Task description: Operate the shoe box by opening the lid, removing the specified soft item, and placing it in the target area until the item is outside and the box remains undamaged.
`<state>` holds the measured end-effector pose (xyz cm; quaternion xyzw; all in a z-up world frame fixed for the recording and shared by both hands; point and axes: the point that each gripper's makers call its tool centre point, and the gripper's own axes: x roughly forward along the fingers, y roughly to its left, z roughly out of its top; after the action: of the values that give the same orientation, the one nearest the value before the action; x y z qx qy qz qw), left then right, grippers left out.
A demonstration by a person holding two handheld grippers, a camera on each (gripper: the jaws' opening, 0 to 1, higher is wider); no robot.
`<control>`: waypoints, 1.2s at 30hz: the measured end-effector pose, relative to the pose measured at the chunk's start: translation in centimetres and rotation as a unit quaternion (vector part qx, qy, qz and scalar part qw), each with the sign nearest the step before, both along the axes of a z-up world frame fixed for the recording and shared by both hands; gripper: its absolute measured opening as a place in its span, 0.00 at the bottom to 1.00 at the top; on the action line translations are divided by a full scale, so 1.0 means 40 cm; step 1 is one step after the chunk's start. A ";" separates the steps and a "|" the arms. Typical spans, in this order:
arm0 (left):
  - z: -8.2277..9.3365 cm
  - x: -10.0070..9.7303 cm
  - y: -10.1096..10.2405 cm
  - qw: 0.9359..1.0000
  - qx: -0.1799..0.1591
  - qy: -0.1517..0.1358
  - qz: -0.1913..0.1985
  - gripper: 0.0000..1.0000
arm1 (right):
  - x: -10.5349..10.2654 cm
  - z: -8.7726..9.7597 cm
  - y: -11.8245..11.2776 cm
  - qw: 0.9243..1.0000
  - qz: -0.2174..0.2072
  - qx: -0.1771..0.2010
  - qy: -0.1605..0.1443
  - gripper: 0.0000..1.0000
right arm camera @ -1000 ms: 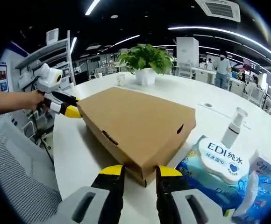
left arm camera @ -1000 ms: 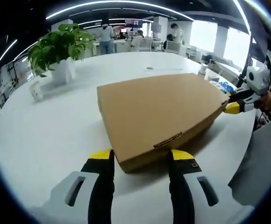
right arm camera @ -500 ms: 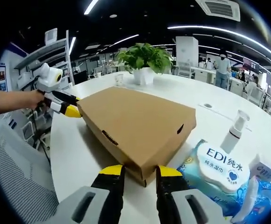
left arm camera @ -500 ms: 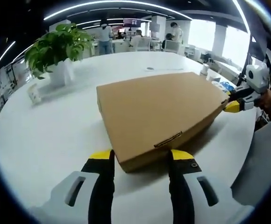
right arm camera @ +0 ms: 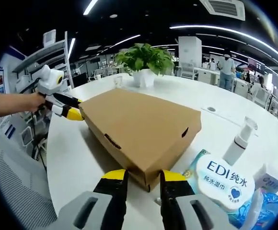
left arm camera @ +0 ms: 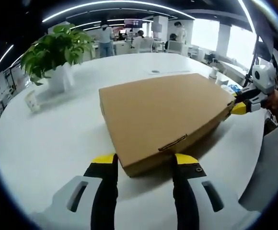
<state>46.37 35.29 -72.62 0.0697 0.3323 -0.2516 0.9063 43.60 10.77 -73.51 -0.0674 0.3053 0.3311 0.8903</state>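
brown cardboard, flat and closed, the shoe box (left arm camera: 165, 115) lies on the white round table (left arm camera: 57, 129) with its lid down and a small tab slot on the front edge. we hold our left gripper (left arm camera: 144, 163) at one corner of the box, its yellow-tipped jaws spread apart on either side of that corner, so it is released and grips nothing; whether the tips touch the cardboard we cannot tell. we hold our right gripper (right arm camera: 144, 179) at the opposite corner in the same way, jaws apart and straddling the corner, clamped on nothing. in the left gripper view the right gripper shows at the far right corner of the box, and in the right gripper view the left gripper (right arm camera: 72, 114) shows at the box's far left corner, with a hand (right arm camera: 33, 101) behind it. just beside the box, on its right in the right gripper view, lies a pack of wet wipes (right arm camera: 225, 184) with a white lid, and a spray bottle (right arm camera: 239, 139) stands behind the pack. a potted plant (right arm camera: 141, 64) in a white pot stands beyond the box, well apart from it. people stand among desks far behind the table.
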 end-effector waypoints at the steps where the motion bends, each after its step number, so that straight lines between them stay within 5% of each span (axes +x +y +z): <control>1: 0.000 0.005 0.000 1.000 0.000 0.000 -0.002 0.44 | 0.003 0.000 0.000 1.000 0.000 0.000 0.000 0.23; 14: 0.002 0.020 0.002 1.000 0.001 -0.005 -0.002 0.44 | 0.026 0.000 0.002 1.000 -0.008 -0.001 0.004 0.23; 17: 0.003 0.021 0.003 1.000 0.002 -0.007 -0.006 0.45 | 0.027 0.000 -0.004 0.998 -0.027 0.033 0.036 0.24; 36: 0.049 -0.032 0.015 0.999 -0.041 -0.028 0.021 0.54 | -0.019 0.061 -0.030 1.000 -0.001 0.017 -0.006 0.32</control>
<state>45.08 35.89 -70.65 0.0326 0.2977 -0.2443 0.9223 42.85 9.56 -71.09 -0.0536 0.2941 0.3352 0.8935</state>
